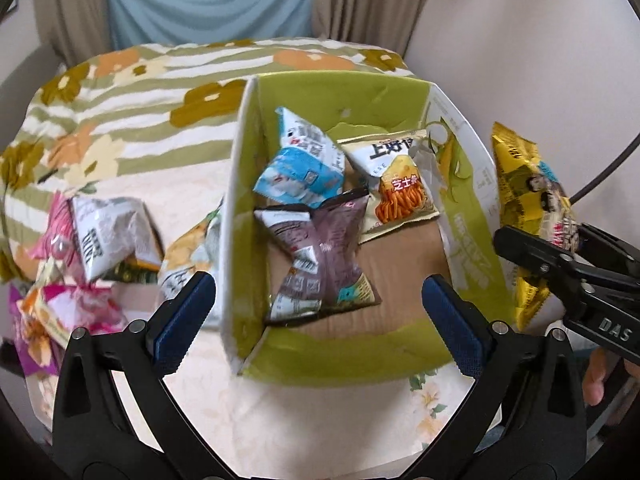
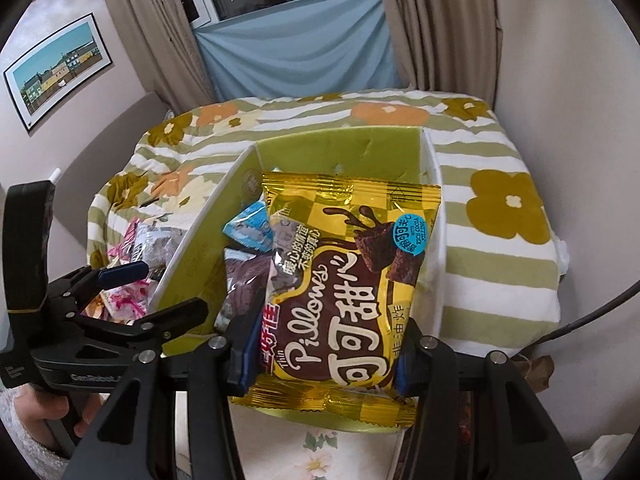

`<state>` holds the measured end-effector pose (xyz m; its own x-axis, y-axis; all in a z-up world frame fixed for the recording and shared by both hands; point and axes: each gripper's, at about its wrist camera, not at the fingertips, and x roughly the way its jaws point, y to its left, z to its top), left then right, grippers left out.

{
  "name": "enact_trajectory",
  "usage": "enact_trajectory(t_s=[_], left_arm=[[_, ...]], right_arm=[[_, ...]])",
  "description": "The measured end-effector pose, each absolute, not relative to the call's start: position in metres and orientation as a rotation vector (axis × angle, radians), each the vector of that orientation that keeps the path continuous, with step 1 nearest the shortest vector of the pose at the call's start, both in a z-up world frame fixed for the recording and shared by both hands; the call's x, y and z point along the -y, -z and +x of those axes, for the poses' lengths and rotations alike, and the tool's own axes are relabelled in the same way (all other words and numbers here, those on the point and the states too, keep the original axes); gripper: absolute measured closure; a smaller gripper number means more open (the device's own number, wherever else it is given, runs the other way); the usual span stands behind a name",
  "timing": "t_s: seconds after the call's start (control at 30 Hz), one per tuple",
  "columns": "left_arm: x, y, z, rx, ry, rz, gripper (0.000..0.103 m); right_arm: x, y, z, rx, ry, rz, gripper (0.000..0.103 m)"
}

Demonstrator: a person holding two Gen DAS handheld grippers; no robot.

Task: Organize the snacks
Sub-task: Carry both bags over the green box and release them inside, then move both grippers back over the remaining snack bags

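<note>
Bed quilt [image 1: 132, 92], soft fabric, green-white stripes with olive and orange flowers, fills the left wrist view from 9 to 12 o'clock. On it sits the cardboard box [image 1: 344, 360], green-lined walls, brown corrugated floor, tall white left wall at 9 o'clock of the interior. Inside: purple-brown packet [image 1: 324, 256], crinkled foil, at centre; blue-white packet [image 1: 300, 172] at 12, overlapping its top; cheese-stick packet [image 1: 400, 188], cream with orange sticks, at 2 o'clock. Loose pile of snacks [image 1: 92, 256], pink, white and yellow wrappers, lies outside the box at 9 o'clock, behind that wall. Left gripper [image 1: 318, 304] gapes wide over the box, blue ribbed pads, nothing between them. Right gripper [image 2: 324, 354] clamps the yellow Pillows packet [image 2: 348, 280], glossy flat foil, by its lower edge, above the box at 3 o'clock of the left view.
</note>
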<state>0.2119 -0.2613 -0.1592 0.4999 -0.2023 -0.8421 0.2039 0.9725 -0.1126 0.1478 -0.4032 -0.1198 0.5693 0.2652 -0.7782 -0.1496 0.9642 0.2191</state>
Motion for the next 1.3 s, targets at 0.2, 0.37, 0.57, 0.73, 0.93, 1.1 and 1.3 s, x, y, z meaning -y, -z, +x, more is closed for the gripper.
enact_trajectory(t_s=[0.2,0.37,0.57,0.73,0.93,1.1,1.3], left_arm=[[0.244,0.151,0.204,-1.018,0.192,-0.005,0.001],[0.233,0.15,0.201,-1.028,0.159,-0.01,0.001],[0.225,0.155,0.188,-1.039,0.138,-0.028,0.001],[0.221,0.154,0.173,-1.039,0.128,-0.024,0.001],[0.206,0.142,0.158,-1.021,0.101,-0.02,0.001],[0.187,0.129,0.145,-0.981,0.102,-0.049,0.001],[0.149,0.114,0.132,-0.945,0.099,-0.061,0.001]], right_arm=[[0.39,0.131,0.168,-0.979,-0.283,0.124,0.056],[0.384,0.15,0.18,-1.025,-0.295,0.126,0.056],[0.387,0.15,0.168,-0.964,-0.311,0.138,0.004],[0.39,0.145,0.157,-0.933,-0.309,0.141,0.003],[0.393,0.137,0.153,-0.925,-0.3,0.141,0.003],[0.385,0.116,0.142,-0.908,-0.303,0.135,0.003],[0.353,0.089,0.127,-0.836,-0.321,0.113,0.003]])
